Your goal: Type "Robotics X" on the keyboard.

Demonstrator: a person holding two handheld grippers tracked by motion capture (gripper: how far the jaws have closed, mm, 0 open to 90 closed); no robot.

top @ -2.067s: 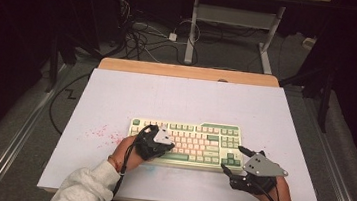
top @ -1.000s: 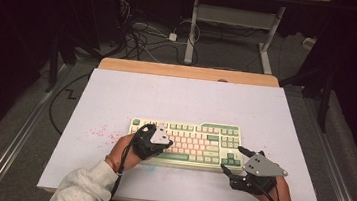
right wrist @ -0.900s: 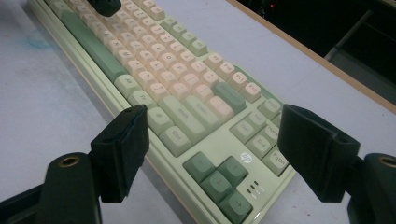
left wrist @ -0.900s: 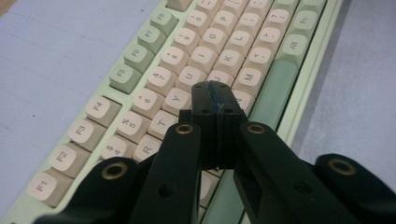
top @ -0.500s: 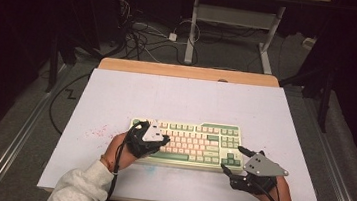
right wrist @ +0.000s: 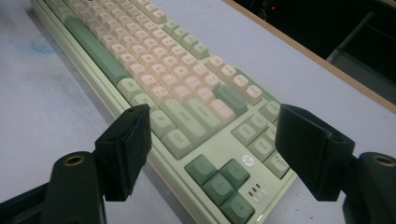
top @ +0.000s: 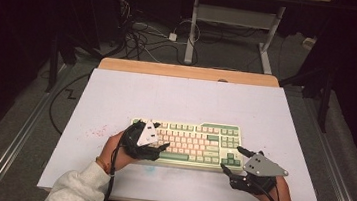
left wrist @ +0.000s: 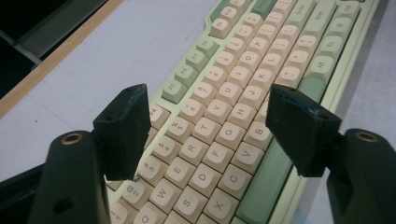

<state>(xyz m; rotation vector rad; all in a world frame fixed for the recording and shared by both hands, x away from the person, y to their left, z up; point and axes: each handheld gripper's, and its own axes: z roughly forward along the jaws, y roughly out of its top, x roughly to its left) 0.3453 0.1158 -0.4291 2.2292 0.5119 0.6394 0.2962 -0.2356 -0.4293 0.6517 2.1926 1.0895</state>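
high view: keyboard (top: 189,143) lies flat on the white table (top: 186,99), near its front edge, long side left to right. left gripper (top: 154,145) over the keyboard's left end, grey plate on top. right gripper (top: 234,160) at the keyboard's right front corner, on the table beside it.
left gripper view: jaws apart, they have just been opening; nothing clamped, letter keys (left wrist: 219,135) below the gap, green space bar (left wrist: 275,172) at right.
right gripper view: jaws apart, just closed a little, nothing gripped; the keyboard's corner with the dark green arrow keys (right wrist: 219,179) sits between and below them, no pad contact seen.
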